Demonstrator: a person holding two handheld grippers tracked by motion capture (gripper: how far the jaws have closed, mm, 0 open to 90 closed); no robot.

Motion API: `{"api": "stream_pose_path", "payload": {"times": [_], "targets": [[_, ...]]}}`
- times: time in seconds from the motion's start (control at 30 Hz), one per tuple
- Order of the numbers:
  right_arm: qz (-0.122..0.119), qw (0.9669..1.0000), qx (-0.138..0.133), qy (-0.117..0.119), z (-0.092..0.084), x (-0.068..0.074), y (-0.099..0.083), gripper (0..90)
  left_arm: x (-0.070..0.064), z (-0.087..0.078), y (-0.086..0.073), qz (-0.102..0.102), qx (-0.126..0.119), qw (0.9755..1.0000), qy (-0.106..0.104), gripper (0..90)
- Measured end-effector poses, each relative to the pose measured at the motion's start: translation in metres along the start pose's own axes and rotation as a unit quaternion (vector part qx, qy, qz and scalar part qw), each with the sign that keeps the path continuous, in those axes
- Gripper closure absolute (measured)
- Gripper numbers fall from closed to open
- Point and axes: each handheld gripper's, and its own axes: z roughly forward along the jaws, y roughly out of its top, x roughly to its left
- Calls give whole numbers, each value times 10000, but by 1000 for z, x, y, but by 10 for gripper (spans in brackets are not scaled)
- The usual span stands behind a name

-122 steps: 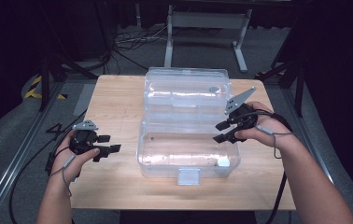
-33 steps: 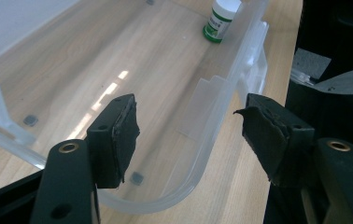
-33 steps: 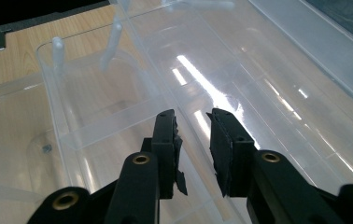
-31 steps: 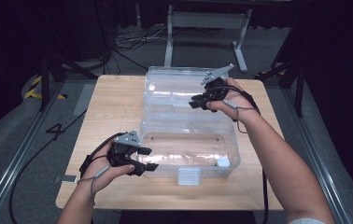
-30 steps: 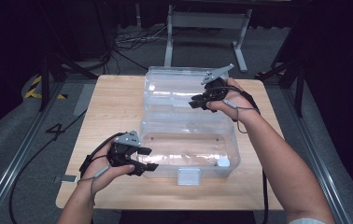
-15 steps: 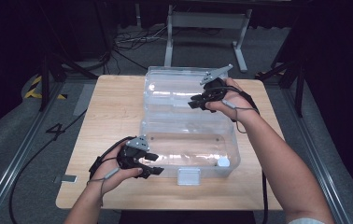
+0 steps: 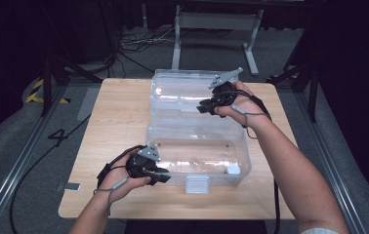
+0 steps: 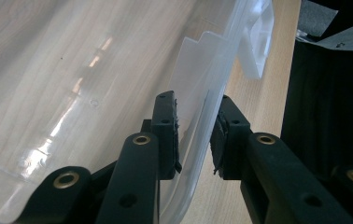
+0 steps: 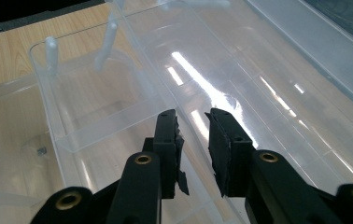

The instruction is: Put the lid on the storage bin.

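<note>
A clear plastic box (image 7: pixel 192 158) lies open on the wooden table (image 7: pixel 116 122), its lid (image 7: pixel 182 90) folded back behind it. My left gripper (image 7: pixel 164 176) is at the box's near left corner. Its jaws have just been closing, and its pads (image 8: pixel 165 135) now pinch the clear wall (image 8: pixel 198 116) between them. My right gripper (image 7: pixel 203 106) hovers over the lid near the seam with the box. Its jaws (image 9: pixel 192 140) stand a narrow gap apart above clear plastic (image 9: pixel 240 84). Whether they press on a rim I cannot tell.
A white latch (image 7: pixel 197 184) hangs on the box's front wall, and a small white piece (image 7: pixel 232 169) sits in its near right corner. Bare tabletop lies to the box's left. Dark floor, cables and a metal stand (image 7: pixel 212 22) surround the table.
My left gripper has slid right along the table onto the box's near left corner, and its jaws have closed around the wall. The right gripper has kept still.
</note>
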Motion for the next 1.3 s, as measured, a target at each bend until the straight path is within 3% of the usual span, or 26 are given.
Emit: {"api": "stream_pose_path", "payload": {"times": [0.73, 0.87, 1.0, 1.1, 1.3], "targets": [[-287, 9995, 104, -126, -5, 15, -2, 725, -1, 1, -1, -167, -8, 9999, 11, 731], [-238, 9997, 86, 21, -7, 15, -2, 726, -1, 1, -1, -181, -4, 9998, 13, 730], [-269, 9996, 92, 33, -9, 17, -2, 726, -1, 1, -1, -194, -1, 9998, 16, 730], [-352, 9993, 87, 61, -12, 22, -2, 725, -2, 0, 0, -335, 55, 9994, 75, 722], [-396, 9991, 110, 134, -17, 27, -2, 725, -1, 1, 0, -327, 26, 9995, 40, 722]]}}
